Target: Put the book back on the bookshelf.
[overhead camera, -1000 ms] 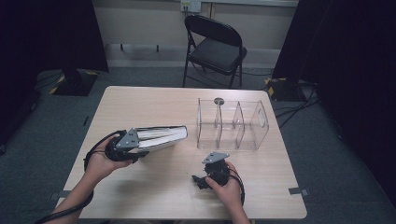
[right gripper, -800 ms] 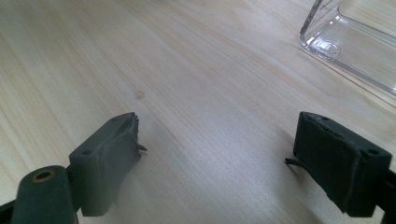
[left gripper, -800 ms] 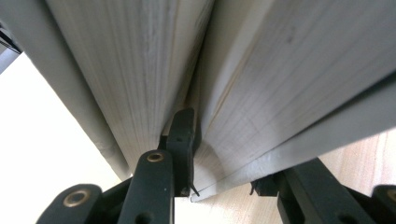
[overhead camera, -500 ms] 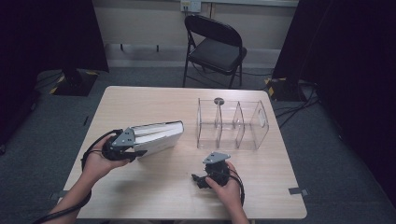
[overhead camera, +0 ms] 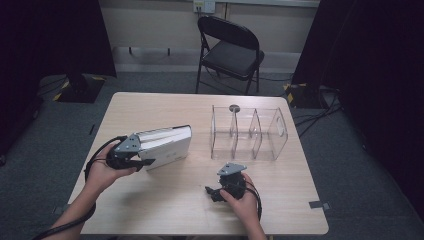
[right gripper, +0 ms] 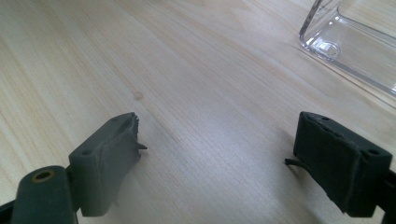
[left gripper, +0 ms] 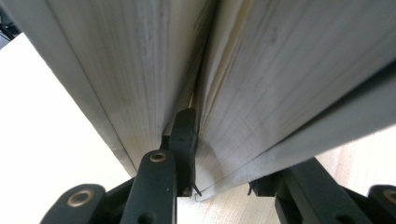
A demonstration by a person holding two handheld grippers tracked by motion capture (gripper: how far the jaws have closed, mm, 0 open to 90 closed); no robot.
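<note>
A thick white book is tilted up off the wooden table at its left, its cover facing the camera. My left gripper is shut on it from the near end. In the left gripper view one black jaw sits in the gap between two page blocks and the other presses the outside of the book, so my left gripper clamps one block. My right gripper rests low at the table's front middle. It stands open, with bare wood between the pads.
A clear plastic organizer with upright dividers stands at the right middle of the table; its corner lies just beyond my right gripper. A small dark round thing sits behind it. A folding chair stands past the far edge.
The book has turned in my left gripper from nearly edge-on to showing its broad cover, and it has shifted slightly toward the near side. The right hand has stayed put.
</note>
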